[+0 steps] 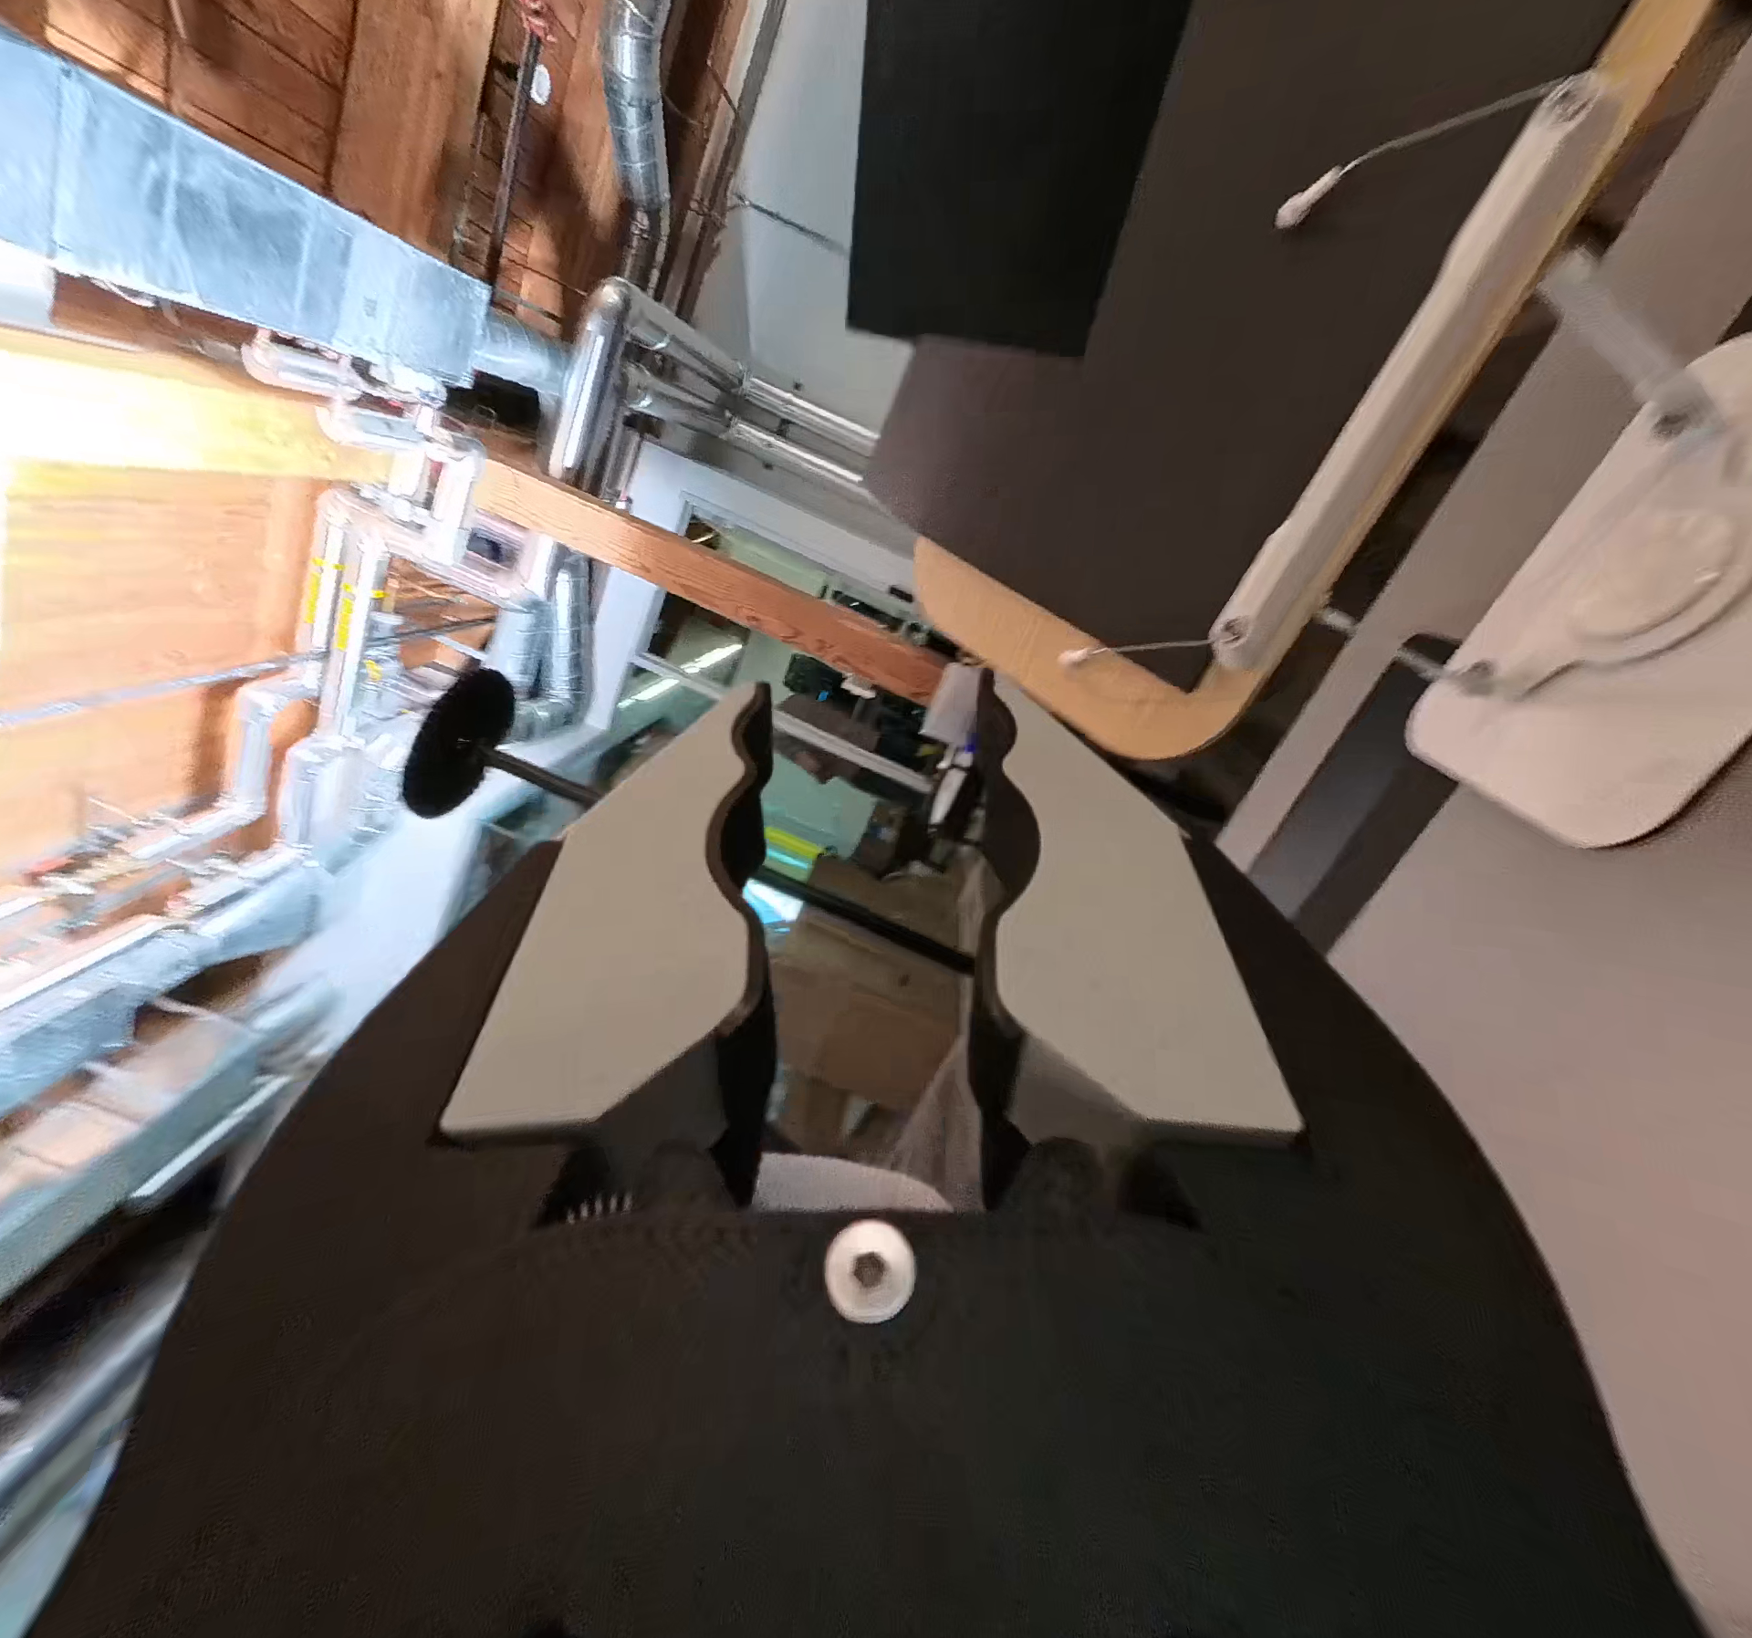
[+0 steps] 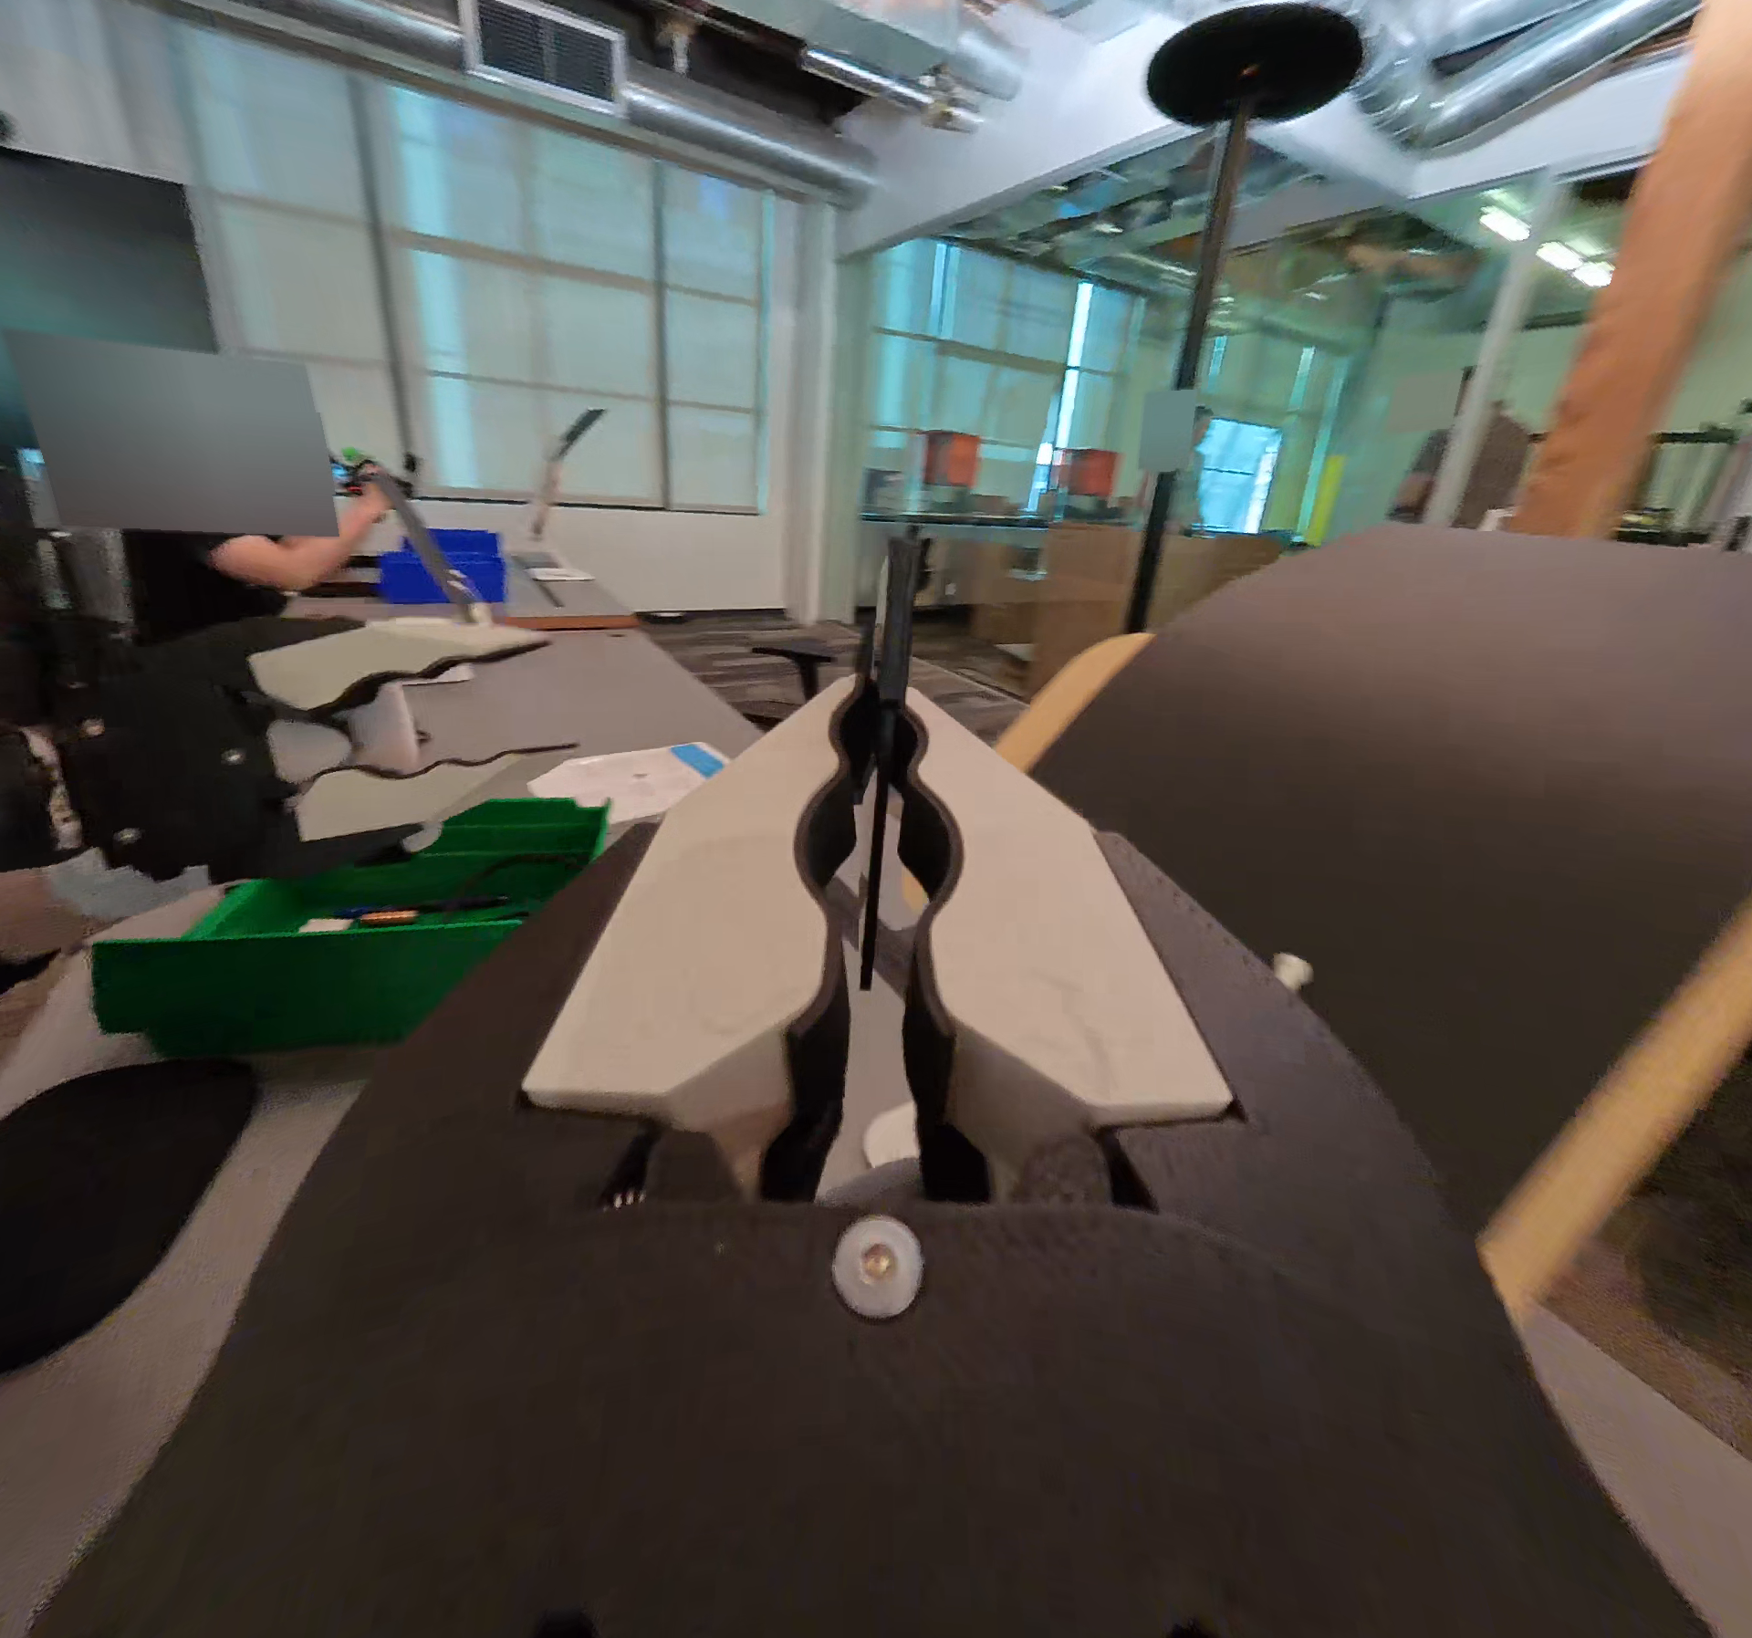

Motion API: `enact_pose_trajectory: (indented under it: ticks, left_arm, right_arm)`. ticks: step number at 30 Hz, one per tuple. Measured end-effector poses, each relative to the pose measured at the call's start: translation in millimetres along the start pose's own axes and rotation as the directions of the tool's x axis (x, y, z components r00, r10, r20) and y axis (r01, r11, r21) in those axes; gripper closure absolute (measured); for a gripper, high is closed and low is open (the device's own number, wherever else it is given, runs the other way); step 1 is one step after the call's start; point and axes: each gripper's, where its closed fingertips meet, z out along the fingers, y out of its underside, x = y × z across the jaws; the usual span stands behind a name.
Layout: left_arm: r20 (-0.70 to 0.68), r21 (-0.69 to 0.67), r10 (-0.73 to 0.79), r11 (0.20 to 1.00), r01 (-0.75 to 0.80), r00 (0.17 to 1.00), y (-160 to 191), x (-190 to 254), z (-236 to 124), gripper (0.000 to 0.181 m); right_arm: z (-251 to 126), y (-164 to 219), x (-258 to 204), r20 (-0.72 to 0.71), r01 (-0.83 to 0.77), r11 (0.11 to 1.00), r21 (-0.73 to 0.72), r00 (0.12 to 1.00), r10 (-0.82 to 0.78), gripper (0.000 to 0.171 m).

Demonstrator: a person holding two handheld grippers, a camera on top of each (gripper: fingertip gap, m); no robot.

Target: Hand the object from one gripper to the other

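Note:
My right gripper (image 2: 877,687) is shut on a thin black stick-like object (image 2: 886,796). The object stands upright between the white fingers (image 2: 720,929), and its thicker upper end rises above the tips. My left gripper (image 1: 872,692) is open and empty, with a wide gap between its fingers (image 1: 626,948). It also shows in the right wrist view (image 2: 555,697), far to the left over the grey table, jaws apart and well clear of the object. The object does not show in the left wrist view.
A green bin (image 2: 313,957) with small items sits on the grey table (image 2: 588,692), a white sheet (image 2: 635,782) behind it. A dark chair back with a wood rim (image 2: 1422,787) stands close on the right. A person works at the far left. A black pole with a disc top (image 2: 1251,66) stands behind. Left tips to right tips: about 20 centimetres.

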Motion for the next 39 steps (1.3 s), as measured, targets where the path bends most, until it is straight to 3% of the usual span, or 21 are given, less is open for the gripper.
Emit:
enact_pose_trajectory:
  ticks: [3,8,13,19,28,31,34,39]
  left_arm:
    - [-0.025,0.029,-0.073,0.997,0.074,0.997,-5,24,4,0.152]
    - [-0.084,0.043,-0.134,0.989,0.138,0.987,-13,58,14,0.149]
    - [-0.061,0.099,-0.207,0.972,0.212,0.977,-23,61,31,0.148]
    - [0.001,0.160,-0.333,0.931,0.329,0.943,-15,41,46,0.150]
    - [-0.084,0.123,-0.453,0.879,0.461,0.887,7,65,64,0.150]
    - [-0.061,0.132,-0.483,0.864,0.487,0.874,6,47,69,0.151]
    - [-0.064,0.182,-0.503,0.843,0.506,0.862,-7,17,82,0.151]
    - [-0.005,0.184,-0.495,0.853,0.487,0.869,9,-6,95,0.150]
  right_arm:
    - [-31,-8,29,-0.093,0.018,1.000,0.017,0.996,-0.016,0.171]
    - [-80,-24,65,-0.248,0.042,0.998,0.055,0.968,-0.027,0.171]
    - [-111,-45,74,-0.343,0.093,0.990,0.103,0.938,-0.052,0.171]
    - [-101,-49,70,-0.339,0.124,0.987,0.102,0.937,-0.083,0.171]
    - [-58,-32,63,-0.324,0.160,0.987,0.019,0.935,-0.145,0.171]
    - [-59,-31,70,-0.333,0.162,0.986,-0.032,0.929,-0.163,0.171]
    - [-91,-48,82,-0.406,0.207,0.970,-0.127,0.882,-0.241,0.171]
    - [-207,-56,106,-0.618,0.173,0.939,-0.297,0.714,-0.328,0.171]
